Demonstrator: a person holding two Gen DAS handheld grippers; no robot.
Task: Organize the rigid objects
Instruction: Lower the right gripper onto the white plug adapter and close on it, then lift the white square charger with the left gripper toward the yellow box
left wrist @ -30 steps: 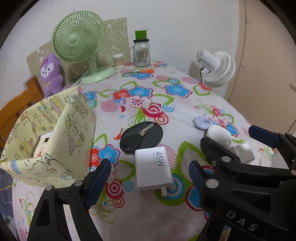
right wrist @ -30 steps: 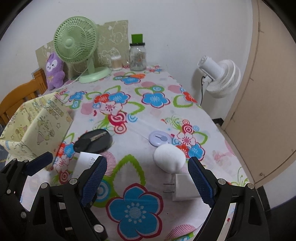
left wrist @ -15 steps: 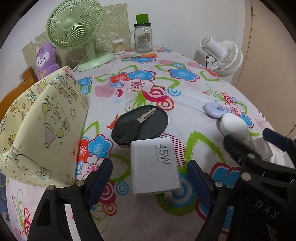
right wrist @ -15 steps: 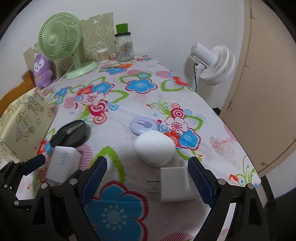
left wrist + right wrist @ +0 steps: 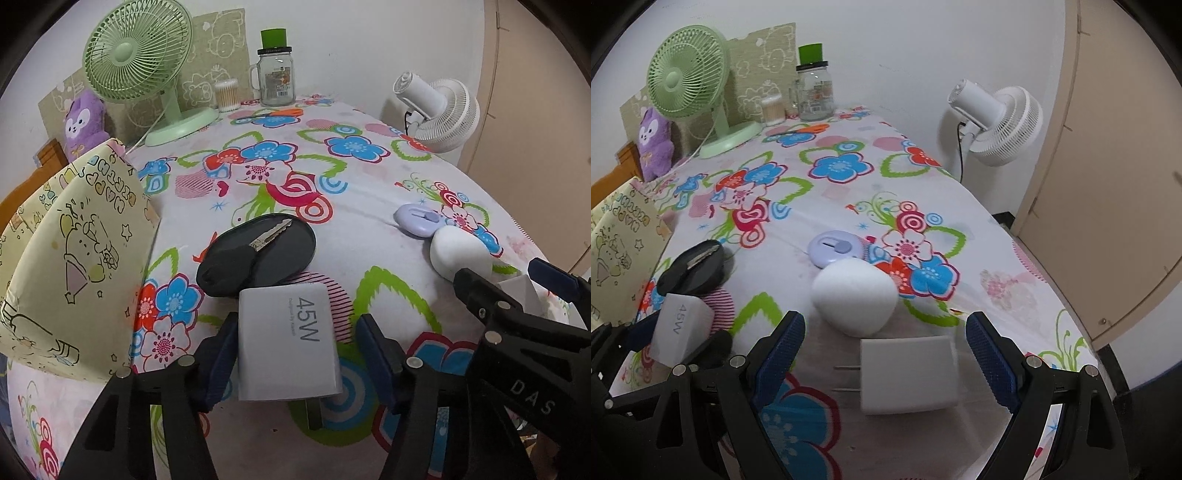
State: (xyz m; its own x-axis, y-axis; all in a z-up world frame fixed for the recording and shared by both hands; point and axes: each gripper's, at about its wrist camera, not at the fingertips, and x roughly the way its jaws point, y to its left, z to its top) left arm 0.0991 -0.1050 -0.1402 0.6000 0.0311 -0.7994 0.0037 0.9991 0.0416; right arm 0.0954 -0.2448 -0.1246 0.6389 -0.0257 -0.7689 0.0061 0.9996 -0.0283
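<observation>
Floral tablecloth (image 5: pixel 369 192), left tongs (image 5: pixel 295 363) spread around 45W charger (image 5: pixel 286 343), right tongs (image 5: pixel 884 354) spread around white plug (image 5: pixel 908 374)

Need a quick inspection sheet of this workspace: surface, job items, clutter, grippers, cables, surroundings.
Surface: table under a floral tablecloth.
Job's things: 45W charger; white plug adapter, prongs pointing left; white egg-shaped object touching a lilac round gadget; black dish with a key in it; yellow patterned fabric bin at the left.
Clutter: green desk fan, glass jar, cotton swab tub, purple plush at the far end.
Grippers: left gripper open, straddling the 45W charger, left pad at its side; right gripper open around the plug adapter.
Cables: fan cord trailing from the green fan; black cord at the white fan.
Surroundings: white floor fan, beige door, wooden chair.
</observation>
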